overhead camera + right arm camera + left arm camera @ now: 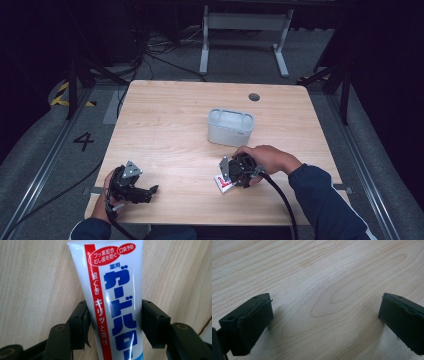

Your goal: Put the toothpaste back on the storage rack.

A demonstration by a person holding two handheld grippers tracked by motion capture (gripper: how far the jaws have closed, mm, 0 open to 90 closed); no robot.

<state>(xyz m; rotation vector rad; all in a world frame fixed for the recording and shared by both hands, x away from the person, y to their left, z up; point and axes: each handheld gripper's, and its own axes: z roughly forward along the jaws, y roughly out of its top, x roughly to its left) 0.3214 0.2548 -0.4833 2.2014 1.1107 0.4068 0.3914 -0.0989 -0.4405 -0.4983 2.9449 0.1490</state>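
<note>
A white toothpaste tube (pixel 117 290) with a red stripe and blue lettering lies between the jaws of my right gripper (pixel 113 315), which press on both of its sides. In the high view the tube (pixel 222 184) shows white and red under the right gripper (pixel 226 176), low over the table's front right part. Near the front left corner, my left gripper (pixel 150 192) is held low over the wood, pointing right. Its jaws stand wide apart over bare wood, so the left gripper (pixel 322 315) is open and holds nothing.
A grey rectangular container (pixel 230 127) with an open top stands just behind the right hand, near the middle of the wooden table (pixel 170 130). A round cable hole (pixel 254 96) sits at the back. A white table frame (pixel 245 22) and cables lie on the floor beyond.
</note>
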